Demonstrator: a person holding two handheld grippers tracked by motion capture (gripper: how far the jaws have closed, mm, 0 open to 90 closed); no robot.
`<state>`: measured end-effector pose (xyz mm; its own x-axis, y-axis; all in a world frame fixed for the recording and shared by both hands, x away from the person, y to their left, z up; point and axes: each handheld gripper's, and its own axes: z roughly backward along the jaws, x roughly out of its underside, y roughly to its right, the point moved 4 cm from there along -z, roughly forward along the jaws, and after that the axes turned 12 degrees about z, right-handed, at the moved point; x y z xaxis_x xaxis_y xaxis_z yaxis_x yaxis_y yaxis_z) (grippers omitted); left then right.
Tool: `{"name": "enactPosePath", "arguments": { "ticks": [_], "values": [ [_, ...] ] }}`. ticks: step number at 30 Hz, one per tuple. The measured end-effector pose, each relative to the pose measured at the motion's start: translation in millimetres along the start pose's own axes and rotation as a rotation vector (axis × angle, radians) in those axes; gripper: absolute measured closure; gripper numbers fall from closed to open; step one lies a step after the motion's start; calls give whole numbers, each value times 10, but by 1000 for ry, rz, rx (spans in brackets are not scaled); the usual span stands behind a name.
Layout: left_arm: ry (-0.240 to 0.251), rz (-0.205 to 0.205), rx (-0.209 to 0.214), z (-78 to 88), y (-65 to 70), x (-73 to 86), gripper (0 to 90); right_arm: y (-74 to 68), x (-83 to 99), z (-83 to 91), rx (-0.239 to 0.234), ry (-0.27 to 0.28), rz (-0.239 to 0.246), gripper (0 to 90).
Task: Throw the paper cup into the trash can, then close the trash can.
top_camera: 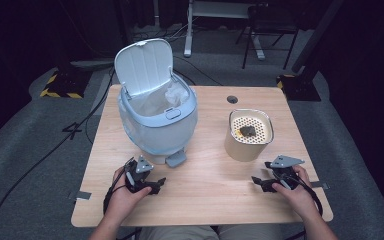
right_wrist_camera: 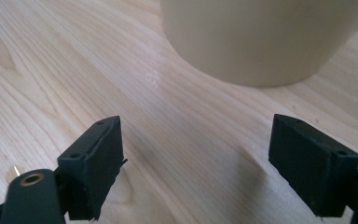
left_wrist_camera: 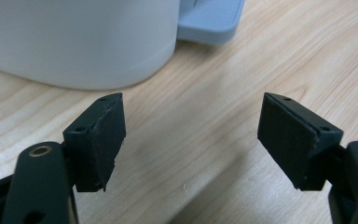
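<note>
While both hands rest low on the wooden table (top_camera: 205,200), the left gripper (top_camera: 156,186) sits just in front of the pale blue bin (top_camera: 157,120), whose lid stands open, jaws spread with nothing between them. Near the beige canister (top_camera: 247,142), the right gripper (top_camera: 258,183) also gapes, holding nothing.

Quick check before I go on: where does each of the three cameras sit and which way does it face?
High view: above the person's side, looking forward and down on the table; forearms, left gripper and right gripper show.
Left gripper view: rides the left gripper, faces the bin base; its open fingers show.
Right gripper view: rides the right gripper, faces the beige container; open fingers show.
Shared: bin, container, wooden tabletop.
</note>
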<state>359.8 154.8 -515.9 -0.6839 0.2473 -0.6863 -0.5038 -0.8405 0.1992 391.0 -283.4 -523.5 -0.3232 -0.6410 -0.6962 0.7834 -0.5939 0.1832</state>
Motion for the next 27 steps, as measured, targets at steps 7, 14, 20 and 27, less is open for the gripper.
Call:
{"name": "enactPosePath", "arguments": {
  "ticks": [7, 14, 20, 27],
  "values": [
    [53, 3, 18, 153, -27, -133, 248, -13, 85, -11, 4, 20, -39, 178],
    [126, 19, 19, 450, -187, -276, 251, -21, 87, -17, 9, 23, -44, 171],
    [171, 32, 47, 657, -203, -351, 258, -20, 87, -17, 8, 23, -45, 171],
    [243, 16, 112, 1043, -145, -464, 268, -20, 87, -17, 8, 24, -45, 171]
  ]
}}
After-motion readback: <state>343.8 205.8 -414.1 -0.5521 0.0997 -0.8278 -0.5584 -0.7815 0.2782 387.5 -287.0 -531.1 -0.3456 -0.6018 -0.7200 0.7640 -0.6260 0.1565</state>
